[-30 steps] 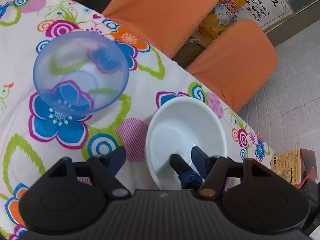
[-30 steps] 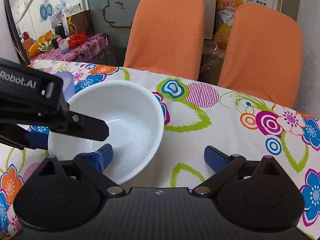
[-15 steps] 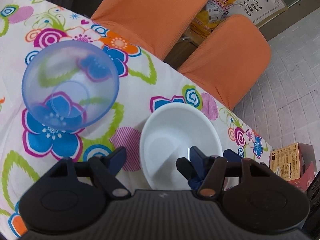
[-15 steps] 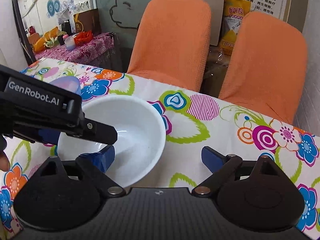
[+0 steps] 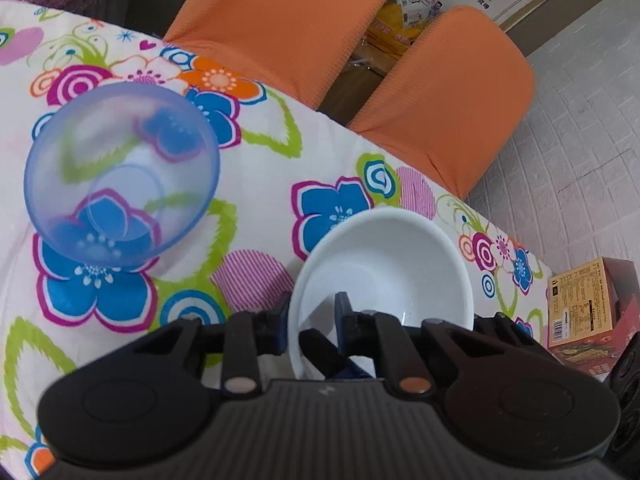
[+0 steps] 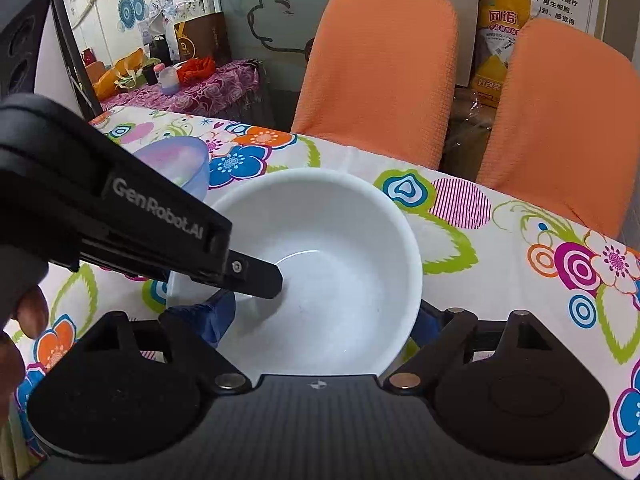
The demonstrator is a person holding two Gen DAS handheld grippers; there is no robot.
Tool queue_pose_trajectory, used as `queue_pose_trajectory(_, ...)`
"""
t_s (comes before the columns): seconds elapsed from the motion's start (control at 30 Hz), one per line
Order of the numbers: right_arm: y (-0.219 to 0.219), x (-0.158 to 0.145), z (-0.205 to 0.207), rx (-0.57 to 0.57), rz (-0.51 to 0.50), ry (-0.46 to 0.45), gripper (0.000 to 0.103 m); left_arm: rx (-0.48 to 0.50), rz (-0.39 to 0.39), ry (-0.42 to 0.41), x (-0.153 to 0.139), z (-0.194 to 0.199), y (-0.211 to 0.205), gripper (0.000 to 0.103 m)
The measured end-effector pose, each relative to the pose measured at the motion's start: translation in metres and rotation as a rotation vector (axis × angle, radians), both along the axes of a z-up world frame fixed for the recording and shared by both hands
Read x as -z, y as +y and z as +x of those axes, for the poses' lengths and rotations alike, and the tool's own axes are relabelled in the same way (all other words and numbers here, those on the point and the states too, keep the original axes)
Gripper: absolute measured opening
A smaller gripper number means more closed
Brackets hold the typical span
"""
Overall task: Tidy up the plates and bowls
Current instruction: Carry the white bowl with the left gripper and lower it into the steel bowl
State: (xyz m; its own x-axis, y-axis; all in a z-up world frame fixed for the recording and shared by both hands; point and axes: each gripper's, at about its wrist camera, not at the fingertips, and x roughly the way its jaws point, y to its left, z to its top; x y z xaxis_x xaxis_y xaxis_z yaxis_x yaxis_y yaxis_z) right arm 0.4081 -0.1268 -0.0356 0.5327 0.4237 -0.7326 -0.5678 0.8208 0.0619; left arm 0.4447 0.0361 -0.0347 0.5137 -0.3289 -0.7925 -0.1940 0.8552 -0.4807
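Left gripper (image 5: 311, 322): fingers narrowed onto the near-left wall of the white bowl (image 5: 394, 264), one blue pad outside the rim, the other inside, so the rim is pinched between them. Right gripper (image 6: 316, 320): fingers spread wide, one on each side of the same bowl; the left pad sits under the bowl's left edge, and contact on either side cannot be confirmed. The bowl is upright on the flowered bench (image 5: 248, 216), directly ahead of both grippers and closest to them

The blue translucent bowl (image 5: 120, 168) stands to the left of the white bowl and further back, apart from it, also upright. From the left fingers it lies ahead and to the left. Judgement: nesting the bowls calls for a leftward carry by the left gripper, which already has the grip. Two orange chairs (image 6: 380, 64) stand beyond the bench edge
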Motion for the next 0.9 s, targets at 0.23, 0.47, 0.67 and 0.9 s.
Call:
queue_pose_trajectory(0.23, -0.022, -0.001, 0.008, 0.086, 0.018, 0.027, 0.075, -0.008, -0.029, 0.013, 0.001, -0.001, 0.007, 0.009)
queue_pose_trajectory(0.47, -0.025, 0.005, 0.004, 0.076, 0.001, -0.004, 0.064, 0.006, -0.033, 0.011, 0.003, -0.001, 0.003, 0.009)
queue_pose_trajectory(0.67, -0.03, 0.006, -0.003, 0.048, 0.055, 0.006, 0.054, 0.022, -0.039, 0.023, 0.004, 0.0, 0.006, 0.009)
queue_pose_trajectory(0.9, -0.019, -0.001, -0.014, 0.04, 0.044, 0.03, 0.054, 0.047, -0.04, 0.05, -0.001, -0.007, -0.003, 0.008)
